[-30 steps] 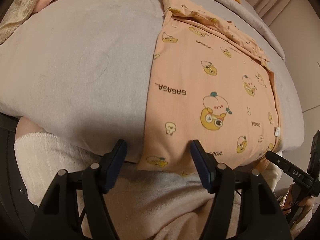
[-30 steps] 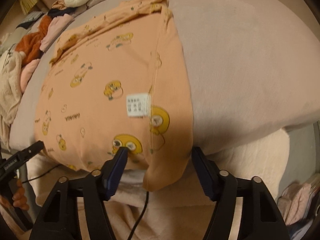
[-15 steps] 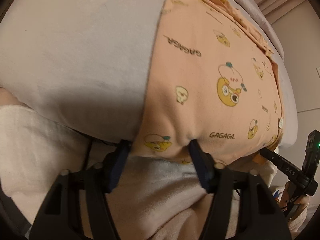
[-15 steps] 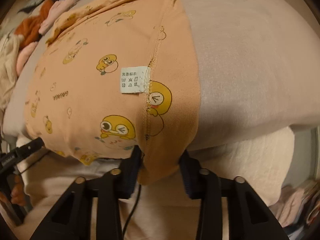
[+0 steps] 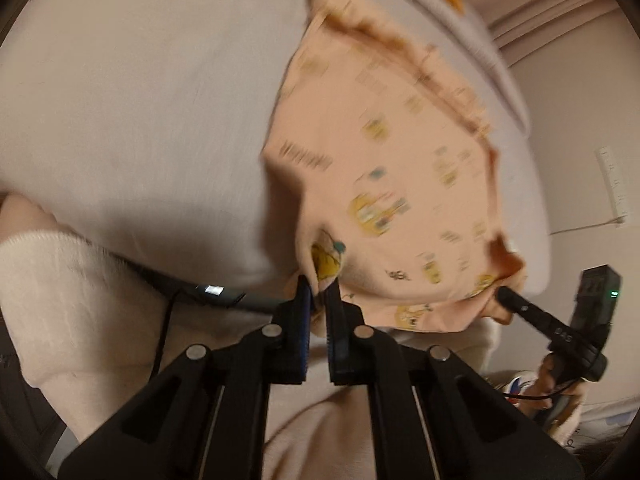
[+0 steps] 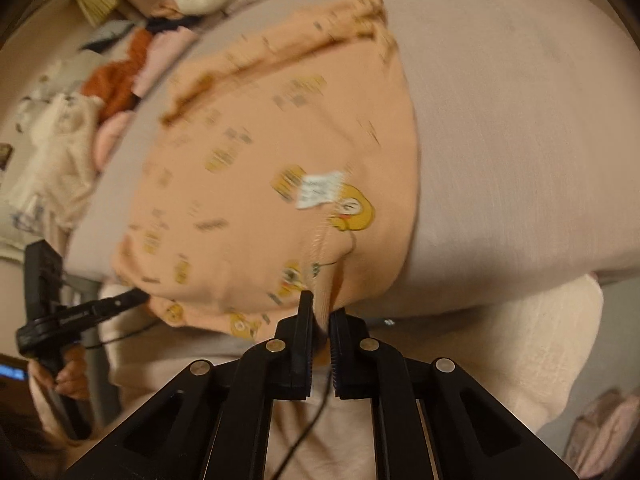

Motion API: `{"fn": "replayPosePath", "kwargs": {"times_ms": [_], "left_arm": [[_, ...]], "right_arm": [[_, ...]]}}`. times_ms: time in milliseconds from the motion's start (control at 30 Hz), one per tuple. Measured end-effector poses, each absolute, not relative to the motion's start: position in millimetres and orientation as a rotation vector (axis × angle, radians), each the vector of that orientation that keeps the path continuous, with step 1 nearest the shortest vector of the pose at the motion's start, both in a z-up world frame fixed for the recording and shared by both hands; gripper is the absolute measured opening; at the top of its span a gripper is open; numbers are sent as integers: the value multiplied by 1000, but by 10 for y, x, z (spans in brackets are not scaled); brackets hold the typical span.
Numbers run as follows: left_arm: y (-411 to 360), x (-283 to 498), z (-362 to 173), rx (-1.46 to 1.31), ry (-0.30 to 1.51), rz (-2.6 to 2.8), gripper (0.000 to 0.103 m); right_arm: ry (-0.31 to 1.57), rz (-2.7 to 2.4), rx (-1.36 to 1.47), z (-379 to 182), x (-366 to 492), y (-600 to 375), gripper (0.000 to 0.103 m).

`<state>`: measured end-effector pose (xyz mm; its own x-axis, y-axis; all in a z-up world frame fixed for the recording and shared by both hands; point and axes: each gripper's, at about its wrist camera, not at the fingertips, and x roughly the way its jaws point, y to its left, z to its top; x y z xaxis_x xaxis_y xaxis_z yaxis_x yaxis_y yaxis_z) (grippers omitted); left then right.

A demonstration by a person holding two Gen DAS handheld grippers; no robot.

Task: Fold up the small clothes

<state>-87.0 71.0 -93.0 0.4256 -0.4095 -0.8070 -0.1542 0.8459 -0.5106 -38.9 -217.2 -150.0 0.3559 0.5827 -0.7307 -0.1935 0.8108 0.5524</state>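
both claws closed since, two pinching one peach garment (image 5: pixel 384 184)

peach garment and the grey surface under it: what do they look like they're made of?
Peach garment: looks like thin, matte knit cotton; it puckers softly where the left gripper and right gripper pinch it, and has a stitched seam. Grey surface: apparently padded, matte woven fabric; faint weave, rounded edge. Blur limits certainty.

Peach cartoon-print garment (image 5: pixel 400 184) — near hem lifted
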Motion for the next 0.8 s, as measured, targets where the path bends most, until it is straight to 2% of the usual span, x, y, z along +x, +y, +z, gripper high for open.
{"fn": "replayPosePath", "kwargs": {"times_ms": [167, 433, 533, 800], "left_arm": [[747, -820, -637, -633, 1052, -232, 6], [849, -414, -491, -659, 988, -210, 6], [877, -210, -445, -629, 972, -184, 2], [891, 312, -591, -591, 1011, -157, 2]], "right_arm": [[1014, 580, 484, -1304, -327, -2254, 9], [901, 530, 568, -1106, -49, -2312, 9], [892, 512, 582, -1086, 97, -2360, 9], [930, 447, 602, -1215, 562, -2332, 9]]}}
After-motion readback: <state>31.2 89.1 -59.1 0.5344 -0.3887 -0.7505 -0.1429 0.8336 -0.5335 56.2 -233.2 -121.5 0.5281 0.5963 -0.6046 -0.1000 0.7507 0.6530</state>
